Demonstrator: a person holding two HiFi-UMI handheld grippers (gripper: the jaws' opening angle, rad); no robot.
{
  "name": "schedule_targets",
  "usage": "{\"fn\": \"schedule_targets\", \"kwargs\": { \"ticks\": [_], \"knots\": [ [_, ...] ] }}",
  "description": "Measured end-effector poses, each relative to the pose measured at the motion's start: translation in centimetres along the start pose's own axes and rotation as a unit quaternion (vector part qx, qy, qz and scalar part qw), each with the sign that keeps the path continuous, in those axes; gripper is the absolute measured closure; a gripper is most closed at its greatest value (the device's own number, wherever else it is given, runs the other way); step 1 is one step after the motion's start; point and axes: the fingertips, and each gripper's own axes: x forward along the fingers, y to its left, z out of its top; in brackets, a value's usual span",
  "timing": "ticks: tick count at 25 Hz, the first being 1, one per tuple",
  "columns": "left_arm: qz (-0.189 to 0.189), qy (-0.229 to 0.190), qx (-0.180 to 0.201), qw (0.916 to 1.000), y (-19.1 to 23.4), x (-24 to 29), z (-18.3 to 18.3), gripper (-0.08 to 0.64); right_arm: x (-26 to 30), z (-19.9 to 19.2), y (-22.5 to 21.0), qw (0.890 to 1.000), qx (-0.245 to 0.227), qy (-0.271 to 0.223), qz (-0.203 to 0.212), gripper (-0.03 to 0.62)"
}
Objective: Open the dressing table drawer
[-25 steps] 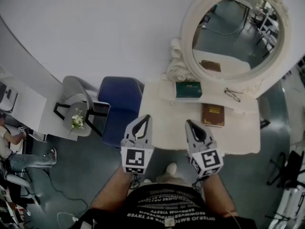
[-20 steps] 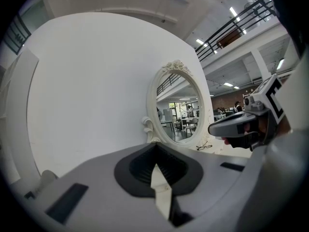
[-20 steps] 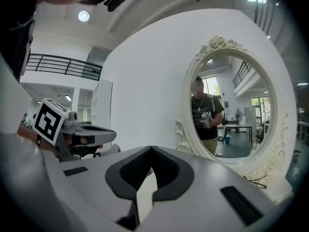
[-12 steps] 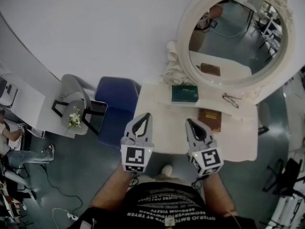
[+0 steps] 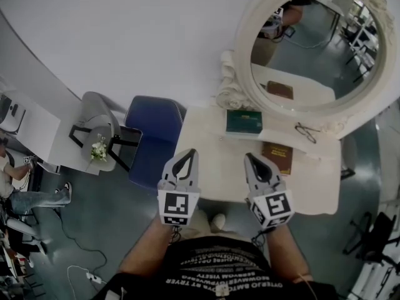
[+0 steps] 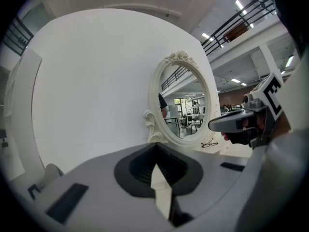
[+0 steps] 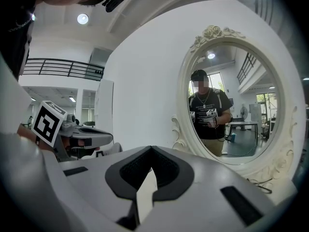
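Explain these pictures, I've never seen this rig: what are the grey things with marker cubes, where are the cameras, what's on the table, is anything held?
There is no robot: a person holds a two-jaw gripper in each hand. The head view looks down from a camera on their head, showing the left gripper and right gripper pointing at the white dressing table. The two gripper views come from cameras riding on each gripper, facing the oval mirror. On the table lie a green book, a brown book and glasses. Both grippers are shut and hold nothing. The drawer front is out of sight.
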Motion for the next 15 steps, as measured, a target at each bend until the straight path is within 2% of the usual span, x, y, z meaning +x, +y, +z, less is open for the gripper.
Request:
{"fn": "schedule_targets", "kwargs": {
  "ticks": [7,15],
  "knots": [
    [0.002,0.005,-0.009,0.9999,1.0,0.7,-0.3,0.557,1.1,0.1,0.3,1.000,0.001,0.003,0.005,0.591],
    [-0.014,0.016,0.003,0.9998,1.7,3.7,-0.9,0.557,3.4,0.2,-0.7,1.000,0.006,0.004,-0.001,0.591]
  ]
}}
